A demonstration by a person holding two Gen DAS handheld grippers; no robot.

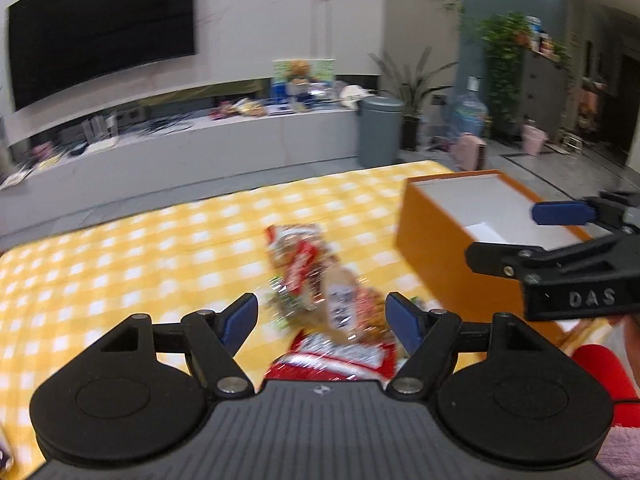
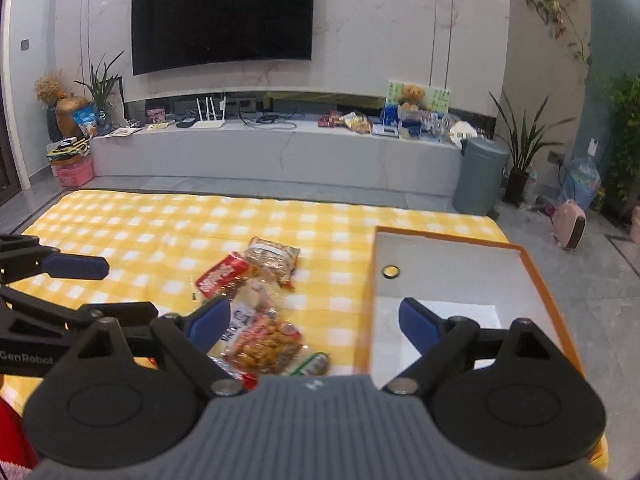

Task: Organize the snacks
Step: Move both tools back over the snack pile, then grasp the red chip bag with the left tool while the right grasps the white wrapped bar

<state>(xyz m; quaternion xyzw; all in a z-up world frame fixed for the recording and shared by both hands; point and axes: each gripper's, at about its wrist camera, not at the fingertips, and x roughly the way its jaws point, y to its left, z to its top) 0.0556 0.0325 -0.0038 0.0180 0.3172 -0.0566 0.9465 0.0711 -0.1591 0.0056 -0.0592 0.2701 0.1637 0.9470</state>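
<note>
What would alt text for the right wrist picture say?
A pile of snack packets lies on a yellow checked cloth, left of an open orange box. The right tool hangs open, empty, above them; the left tool enters from the left.

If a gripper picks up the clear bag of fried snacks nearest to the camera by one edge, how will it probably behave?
The clear bag of fried snacks will probably sag and fold, since its thin film already looks crinkled. It seems light for its size, as the loose pieces fill it only loosely. The glossy film may slip between the pads, and a hard squeeze could crush the contents.
</note>
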